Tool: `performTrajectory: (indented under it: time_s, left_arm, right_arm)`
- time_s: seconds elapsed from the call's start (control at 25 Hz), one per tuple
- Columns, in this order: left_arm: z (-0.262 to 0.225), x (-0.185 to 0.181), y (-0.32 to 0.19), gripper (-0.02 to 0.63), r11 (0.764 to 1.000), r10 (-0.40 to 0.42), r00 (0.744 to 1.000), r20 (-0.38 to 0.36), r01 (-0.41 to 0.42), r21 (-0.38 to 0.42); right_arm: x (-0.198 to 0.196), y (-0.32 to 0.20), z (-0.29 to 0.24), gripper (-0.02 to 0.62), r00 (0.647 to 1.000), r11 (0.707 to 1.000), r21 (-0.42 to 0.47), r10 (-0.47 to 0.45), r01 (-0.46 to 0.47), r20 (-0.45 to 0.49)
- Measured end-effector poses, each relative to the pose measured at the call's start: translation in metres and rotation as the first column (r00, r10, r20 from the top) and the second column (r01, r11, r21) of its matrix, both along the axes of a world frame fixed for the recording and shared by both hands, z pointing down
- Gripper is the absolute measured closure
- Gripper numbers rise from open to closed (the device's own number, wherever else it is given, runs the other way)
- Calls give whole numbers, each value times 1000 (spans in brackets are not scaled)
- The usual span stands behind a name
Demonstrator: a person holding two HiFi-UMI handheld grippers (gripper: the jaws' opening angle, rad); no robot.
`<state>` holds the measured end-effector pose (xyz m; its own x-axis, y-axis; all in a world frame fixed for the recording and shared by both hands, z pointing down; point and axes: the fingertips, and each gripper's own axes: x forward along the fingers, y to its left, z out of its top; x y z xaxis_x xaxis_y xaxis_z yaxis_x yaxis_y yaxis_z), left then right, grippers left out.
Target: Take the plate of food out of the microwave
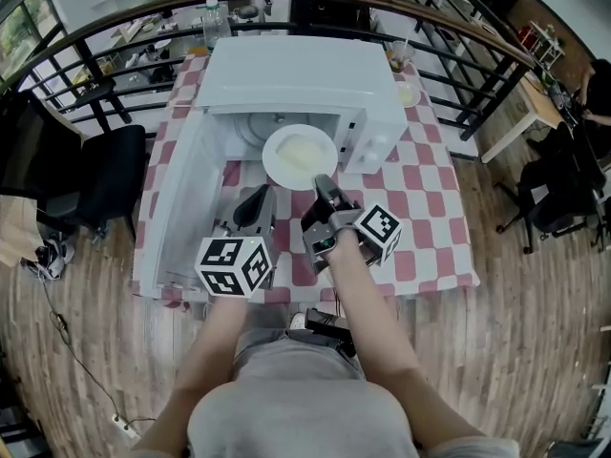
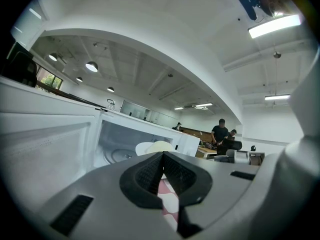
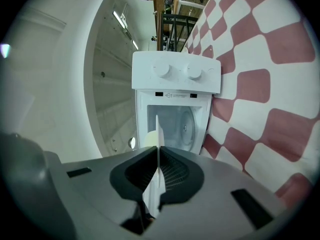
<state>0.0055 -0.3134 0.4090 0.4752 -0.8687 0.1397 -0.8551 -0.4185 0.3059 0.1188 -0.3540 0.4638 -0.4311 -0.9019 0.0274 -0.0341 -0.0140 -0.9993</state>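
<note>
A white plate [image 1: 300,156] of pale food hangs level in front of the open white microwave [image 1: 286,79], just outside its cavity. My right gripper [image 1: 325,182] is shut on the plate's near rim. In the right gripper view the plate [image 3: 158,144] shows edge-on, clamped between the black pads of that gripper [image 3: 158,173], with the microwave [image 3: 175,86] and its two knobs beyond. My left gripper [image 1: 258,200] hovers left of the plate, shut and holding nothing. In the left gripper view its jaws [image 2: 161,170] meet, and the plate [image 2: 155,147] floats before the cavity.
The microwave door [image 1: 177,198] swings out to the left beside my left gripper. A red-and-white checked cloth [image 1: 430,208] covers the table. A cup [image 1: 399,55] and a bottle [image 1: 212,19] stand behind the microwave. A black chair [image 1: 110,175] sits left of the table.
</note>
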Motion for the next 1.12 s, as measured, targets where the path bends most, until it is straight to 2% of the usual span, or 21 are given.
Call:
performTrajectory:
  time_s: [1.12]
  left_arm:
    - [-2, 19, -2, 604, 1000, 16, 1000, -3, -16, 13]
  right_arm:
    - [33, 41, -19, 560, 995, 995, 12, 103, -103, 10]
